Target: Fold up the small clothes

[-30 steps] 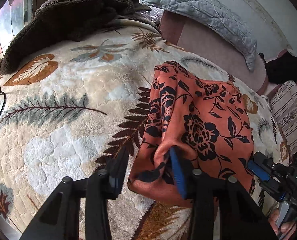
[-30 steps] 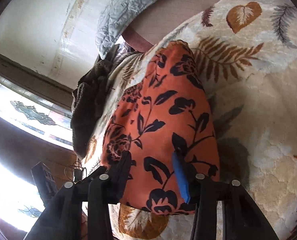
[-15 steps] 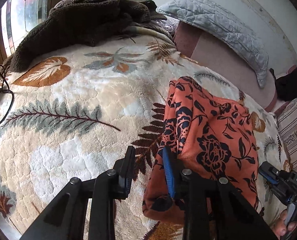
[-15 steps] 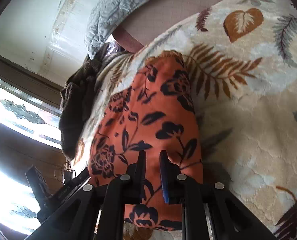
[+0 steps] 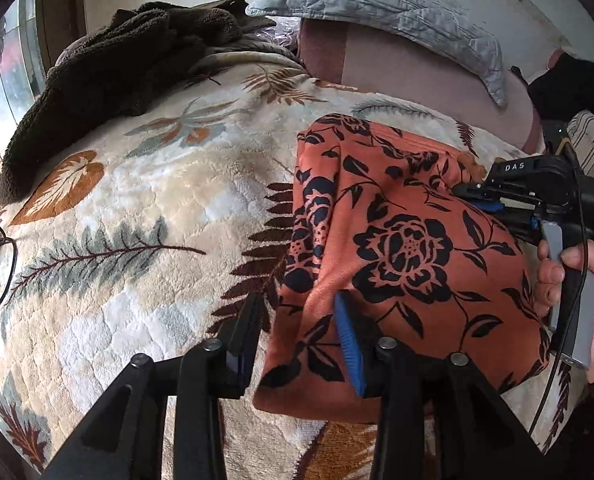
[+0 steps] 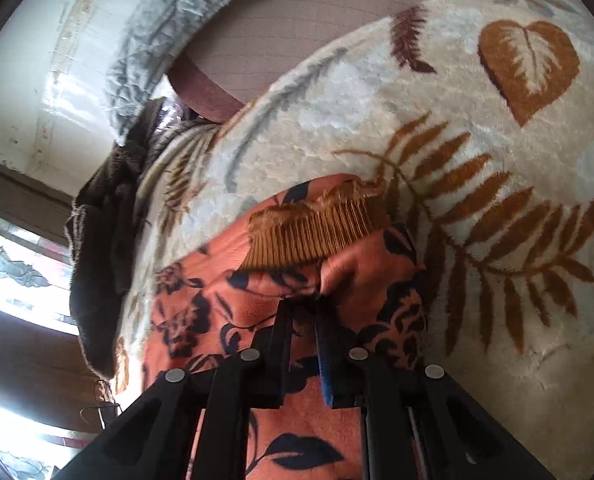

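An orange floral garment [image 5: 409, 248] lies on a leaf-patterned bed blanket [image 5: 137, 208]. The right gripper [image 6: 303, 316] pinches a fold near its ribbed edge. The left gripper [image 5: 301, 336] is opening, the garment's near corner between its jaws.

Two fisheye views, each mounted behind a gripper and angled steeply down its fingers. Left wrist: close over the near edge of the orange garment [image 5: 397, 248], facing the pillow [image 5: 377, 4] and wall. Right wrist: closer still, at the garment's far edge. Shared: garment, leaf-print blanket [image 5: 137, 200], pillow, brown throw [image 5: 97, 72].
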`<state>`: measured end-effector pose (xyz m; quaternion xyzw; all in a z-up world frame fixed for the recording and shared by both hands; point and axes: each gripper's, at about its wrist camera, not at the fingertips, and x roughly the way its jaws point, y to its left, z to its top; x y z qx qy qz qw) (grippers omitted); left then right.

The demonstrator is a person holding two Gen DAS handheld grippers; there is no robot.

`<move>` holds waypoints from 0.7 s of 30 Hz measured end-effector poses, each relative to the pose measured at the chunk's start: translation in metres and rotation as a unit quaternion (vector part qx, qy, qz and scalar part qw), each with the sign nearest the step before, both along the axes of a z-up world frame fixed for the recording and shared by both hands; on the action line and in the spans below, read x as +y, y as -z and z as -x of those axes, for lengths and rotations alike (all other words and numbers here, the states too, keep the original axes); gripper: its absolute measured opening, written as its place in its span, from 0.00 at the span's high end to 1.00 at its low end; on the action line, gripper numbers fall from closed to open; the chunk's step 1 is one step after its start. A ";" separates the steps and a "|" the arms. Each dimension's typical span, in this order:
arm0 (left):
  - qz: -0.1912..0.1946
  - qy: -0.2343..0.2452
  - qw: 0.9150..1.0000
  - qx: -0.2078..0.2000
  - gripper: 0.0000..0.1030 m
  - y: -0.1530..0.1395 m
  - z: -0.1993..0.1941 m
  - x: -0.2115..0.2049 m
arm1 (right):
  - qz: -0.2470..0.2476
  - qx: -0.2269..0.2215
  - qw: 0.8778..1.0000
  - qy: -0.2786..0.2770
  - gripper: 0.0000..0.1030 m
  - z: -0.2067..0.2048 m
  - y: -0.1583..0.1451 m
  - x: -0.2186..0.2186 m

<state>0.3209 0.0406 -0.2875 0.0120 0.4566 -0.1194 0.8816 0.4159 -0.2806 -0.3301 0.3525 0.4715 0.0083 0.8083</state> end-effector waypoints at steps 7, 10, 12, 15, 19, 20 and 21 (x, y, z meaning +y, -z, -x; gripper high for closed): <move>0.021 -0.015 1.000 0.005 0.49 -0.005 0.000 0.011 | -0.036 -0.031 0.999 0.015 0.85 0.024 -0.013 -0.017; 0.026 -0.014 0.999 -0.016 0.49 -0.016 0.008 0.013 | -0.041 -0.057 0.997 -0.010 0.84 0.053 -0.036 -0.016; 0.030 -0.012 0.999 -0.033 0.49 -0.024 0.016 0.015 | -0.033 -0.073 0.996 -0.036 0.84 0.075 -0.053 -0.010; 0.041 -0.007 0.998 -0.043 0.49 -0.031 0.023 0.016 | -0.029 -0.082 0.993 -0.077 0.83 0.106 -0.066 0.004; -0.005 -0.011 1.000 -0.022 0.49 -0.018 0.020 0.008 | -0.021 -0.069 0.991 -0.117 0.71 0.140 -0.056 0.027; -0.018 -0.012 1.000 -0.009 0.48 -0.009 0.016 0.006 | -0.013 -0.047 0.991 -0.128 0.64 0.141 -0.044 0.034; -0.030 -0.016 0.999 0.000 0.48 -0.002 0.013 0.004 | -0.006 -0.036 0.990 -0.133 0.63 0.144 -0.033 0.040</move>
